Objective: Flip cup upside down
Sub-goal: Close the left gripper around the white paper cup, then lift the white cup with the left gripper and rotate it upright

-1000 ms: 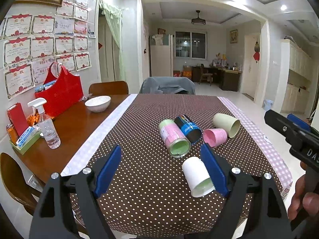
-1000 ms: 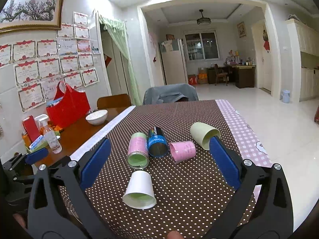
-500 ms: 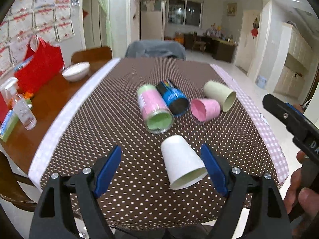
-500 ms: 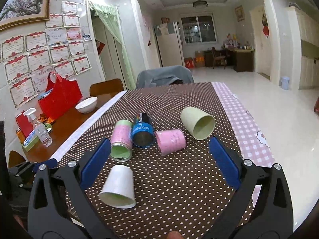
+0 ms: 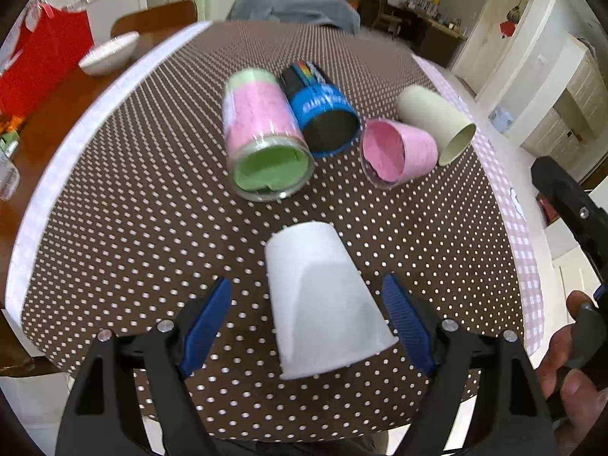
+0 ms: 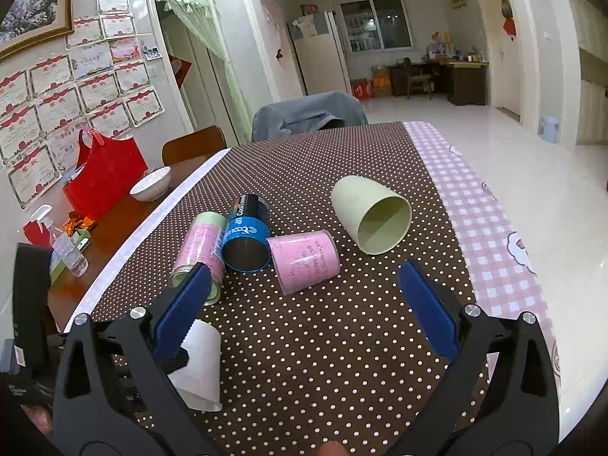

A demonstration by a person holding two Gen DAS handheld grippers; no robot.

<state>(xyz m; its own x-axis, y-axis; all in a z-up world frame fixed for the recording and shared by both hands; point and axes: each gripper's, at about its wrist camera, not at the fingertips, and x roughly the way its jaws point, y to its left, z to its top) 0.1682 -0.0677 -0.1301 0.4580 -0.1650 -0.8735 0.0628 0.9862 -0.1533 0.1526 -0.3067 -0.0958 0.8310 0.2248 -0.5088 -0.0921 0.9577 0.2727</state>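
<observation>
A white paper cup [image 5: 323, 304] lies on its side on the brown dotted tablecloth, rim toward me. My left gripper [image 5: 306, 309] is open, its blue pads on either side of the cup without touching it. The cup also shows in the right wrist view [image 6: 201, 368], partly behind the left finger. My right gripper [image 6: 304, 304] is open and empty above the cloth. Beyond lie a pink-and-green cup [image 5: 262, 140], a blue can-shaped cup [image 5: 323, 110], a pink cup [image 5: 399, 152] and a pale green cup [image 5: 437, 121], all on their sides.
A white bowl [image 6: 151, 184], a red bag [image 6: 104, 171] and a spray bottle [image 6: 64, 243] stand on the bare wooden table at left. A chair with a grey cover [image 6: 307, 114] is at the far end. The table's near edge is close below the grippers.
My left gripper has moved forward and down, so the white cup now sits between its fingers. My right gripper has moved forward and lower toward the group of cups.
</observation>
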